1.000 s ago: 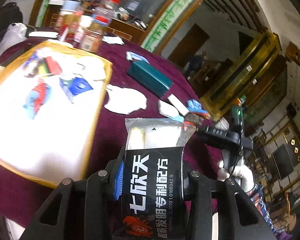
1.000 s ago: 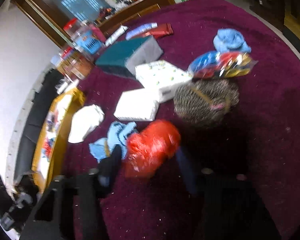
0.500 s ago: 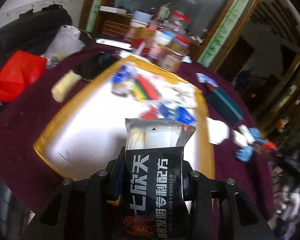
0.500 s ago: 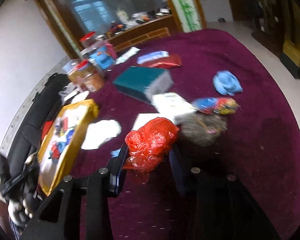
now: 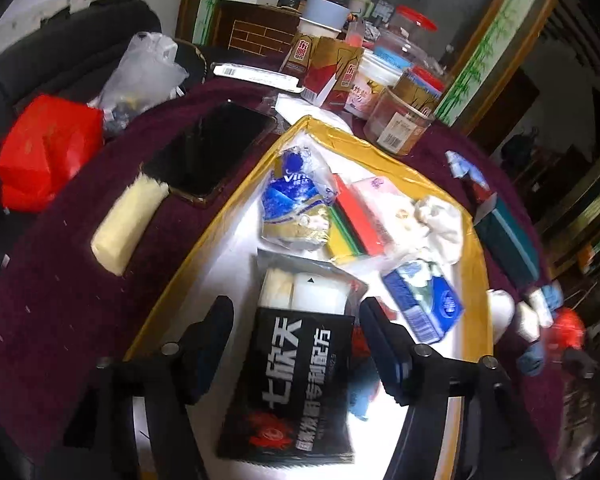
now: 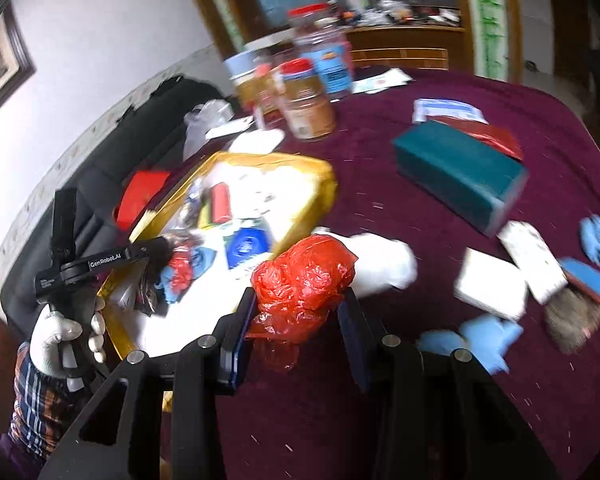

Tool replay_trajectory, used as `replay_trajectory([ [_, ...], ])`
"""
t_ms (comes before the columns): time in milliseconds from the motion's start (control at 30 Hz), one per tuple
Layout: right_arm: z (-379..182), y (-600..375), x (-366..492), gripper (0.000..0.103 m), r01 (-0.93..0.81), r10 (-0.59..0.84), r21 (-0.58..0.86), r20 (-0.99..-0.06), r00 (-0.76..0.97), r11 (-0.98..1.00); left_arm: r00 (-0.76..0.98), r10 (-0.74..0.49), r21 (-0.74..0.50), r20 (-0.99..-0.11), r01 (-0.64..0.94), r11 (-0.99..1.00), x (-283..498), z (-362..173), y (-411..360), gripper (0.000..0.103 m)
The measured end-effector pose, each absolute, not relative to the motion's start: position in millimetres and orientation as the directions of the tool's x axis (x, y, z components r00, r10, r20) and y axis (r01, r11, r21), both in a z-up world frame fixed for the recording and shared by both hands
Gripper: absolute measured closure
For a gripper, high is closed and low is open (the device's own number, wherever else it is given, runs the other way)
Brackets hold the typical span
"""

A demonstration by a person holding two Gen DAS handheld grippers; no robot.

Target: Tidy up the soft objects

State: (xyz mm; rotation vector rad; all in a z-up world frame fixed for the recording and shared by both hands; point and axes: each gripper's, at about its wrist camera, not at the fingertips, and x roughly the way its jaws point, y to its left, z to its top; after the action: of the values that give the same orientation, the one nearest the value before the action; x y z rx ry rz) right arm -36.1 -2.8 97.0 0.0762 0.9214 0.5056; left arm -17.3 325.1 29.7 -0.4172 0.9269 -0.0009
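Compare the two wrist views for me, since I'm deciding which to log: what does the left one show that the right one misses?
Left only: the phone and cream roll beside the tray, and the open left tongs around the black packet. Right only: the right tongs gripping the red bag. Both: the yellow-rimmed tray and green box.

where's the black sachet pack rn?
Left wrist view: the black sachet pack lies over the near end of the gold-rimmed tray, between the left gripper's just-opened jaws, no pad touching it, with the blue tissue pack to its right.
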Motion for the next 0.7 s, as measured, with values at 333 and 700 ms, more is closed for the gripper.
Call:
replay_trajectory([
  [333,78,101,22,0.063,-0.475,0.341,0.101,-0.823,0.453,0.874,0.703,-0.245,-0.444,-0.667,-0.111,0.889,-82,57,333,0.027],
  [700,80,91,48,0.033,-0.391,0.308,0.104,-0.804,0.508,0.914,0.709,-0.256,-0.450,-0.657,-0.096,0.888,-98,65,335,0.026],
])
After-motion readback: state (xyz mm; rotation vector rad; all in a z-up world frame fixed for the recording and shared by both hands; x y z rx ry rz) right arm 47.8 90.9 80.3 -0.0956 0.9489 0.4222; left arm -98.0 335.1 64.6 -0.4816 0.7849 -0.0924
